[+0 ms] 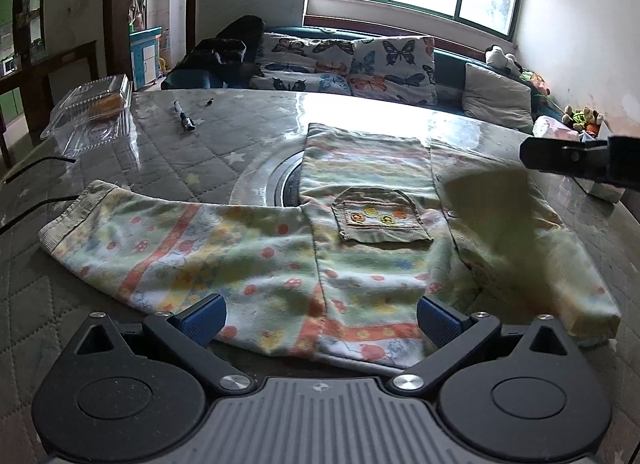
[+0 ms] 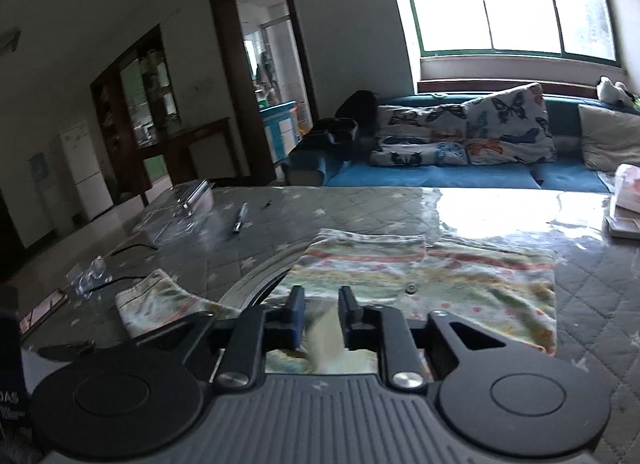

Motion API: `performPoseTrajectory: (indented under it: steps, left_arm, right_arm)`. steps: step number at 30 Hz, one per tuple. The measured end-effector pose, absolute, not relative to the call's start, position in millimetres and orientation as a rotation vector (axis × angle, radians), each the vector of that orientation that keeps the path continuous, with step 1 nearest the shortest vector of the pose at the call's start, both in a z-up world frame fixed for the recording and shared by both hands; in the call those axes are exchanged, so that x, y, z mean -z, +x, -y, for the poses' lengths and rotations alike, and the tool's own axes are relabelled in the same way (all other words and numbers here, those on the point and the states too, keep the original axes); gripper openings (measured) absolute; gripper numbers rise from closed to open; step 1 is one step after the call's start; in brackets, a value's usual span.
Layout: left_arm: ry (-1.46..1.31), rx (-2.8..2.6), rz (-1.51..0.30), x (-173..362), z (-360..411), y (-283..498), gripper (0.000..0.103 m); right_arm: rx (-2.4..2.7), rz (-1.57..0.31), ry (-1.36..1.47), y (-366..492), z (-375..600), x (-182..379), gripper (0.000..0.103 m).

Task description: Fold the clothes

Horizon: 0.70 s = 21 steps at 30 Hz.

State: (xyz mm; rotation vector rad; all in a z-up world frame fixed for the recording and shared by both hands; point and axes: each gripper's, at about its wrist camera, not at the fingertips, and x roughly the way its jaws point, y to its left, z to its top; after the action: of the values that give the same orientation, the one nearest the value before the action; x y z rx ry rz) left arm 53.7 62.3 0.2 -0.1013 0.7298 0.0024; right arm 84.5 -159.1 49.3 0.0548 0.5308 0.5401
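The fold is barely begun: the child's printed jacket [image 1: 360,248] is lying front-up on the glass-topped table [image 1: 180,151], its left sleeve [image 1: 132,240] spread outward and the body flat, pocket [image 1: 380,215] showing. Only the right side is lifting. The right gripper [image 2: 322,316] is pinching a pale strip of fabric, seemingly the right sleeve's edge, between narrowly set fingers and raising it over the body; blur makes the exact part uncertain. The left gripper [image 1: 320,318] is hovering low at the near hem, fingers wide apart and holding nothing. Both sleeves and the body fold are still to do.
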Motion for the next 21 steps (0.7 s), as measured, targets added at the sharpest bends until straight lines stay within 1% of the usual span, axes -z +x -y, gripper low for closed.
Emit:
performPoseTrajectory:
  steps: [2, 5, 7, 11, 16, 18, 21]
  left_arm:
    - [-0.103, -0.003, -0.731, 0, -62, 56, 0.103]
    - [-0.101, 0.003, -0.73, -1, -59, 60, 0.103]
    - [-0.096, 0.012, -0.728, -2, -55, 63, 0.103]
    - [-0.083, 0.032, -0.728, -5, -44, 70, 0.103]
    - [-0.053, 0.06, -0.738, -4, -29, 79, 0.103]
    - [-0.038, 0.068, -0.741, -3, -23, 81, 0.103]
    - [-0.021, 0.067, -0.751, -1, -18, 87, 0.103]
  right_arm:
    - [-0.537, -0.527, 0.041, 81, 163, -52, 0.026]
    - [-0.501, -0.541, 0.0, 77, 183, -51, 0.028]
    - [-0.473, -0.568, -0.027, 77, 196, -46, 0.034]
    - [-0.421, -0.662, -0.081, 74, 220, -22, 0.035]
    - [-0.387, -0.75, -0.066, 66, 239, 12, 0.034]
    - [-0.377, -0.759, -0.058, 65, 244, 16, 0.035]
    - [-0.373, -0.738, -0.053, 68, 251, 8, 0.036]
